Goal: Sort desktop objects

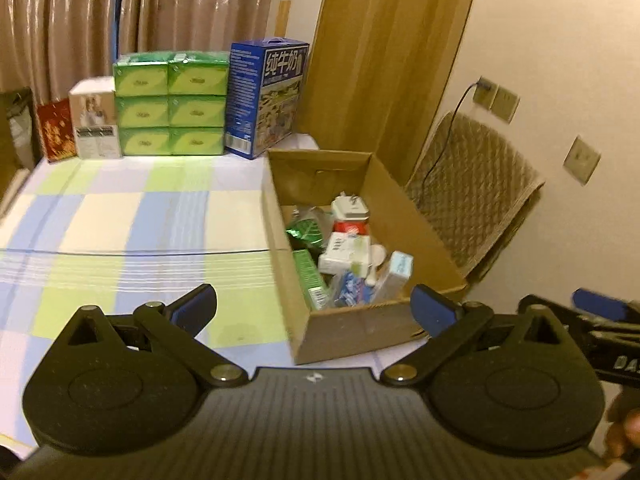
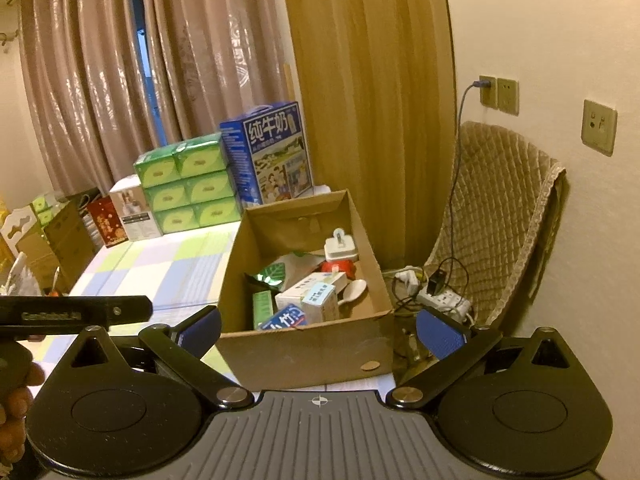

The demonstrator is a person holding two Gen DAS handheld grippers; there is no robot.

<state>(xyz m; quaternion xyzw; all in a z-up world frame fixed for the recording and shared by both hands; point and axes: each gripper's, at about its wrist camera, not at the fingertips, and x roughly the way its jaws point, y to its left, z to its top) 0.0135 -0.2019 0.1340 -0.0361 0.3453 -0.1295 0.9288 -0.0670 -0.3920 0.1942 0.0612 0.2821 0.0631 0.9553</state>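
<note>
Both claws, left (image 1: 314,312) and right (image 2: 319,326), hang released and empty before one box (image 2: 304,344) on the surface (image 1: 132,216); small items lie inside; six green packs (image 1: 170,110) behind it.

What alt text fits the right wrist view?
An open cardboard box of small items, among them packets, a white spoon and a green leaf-print pack, sits on a checked tablecloth. The right gripper hangs before it, jaws wide and empty. Behind stand green tissue packs and a blue milk carton.
</note>
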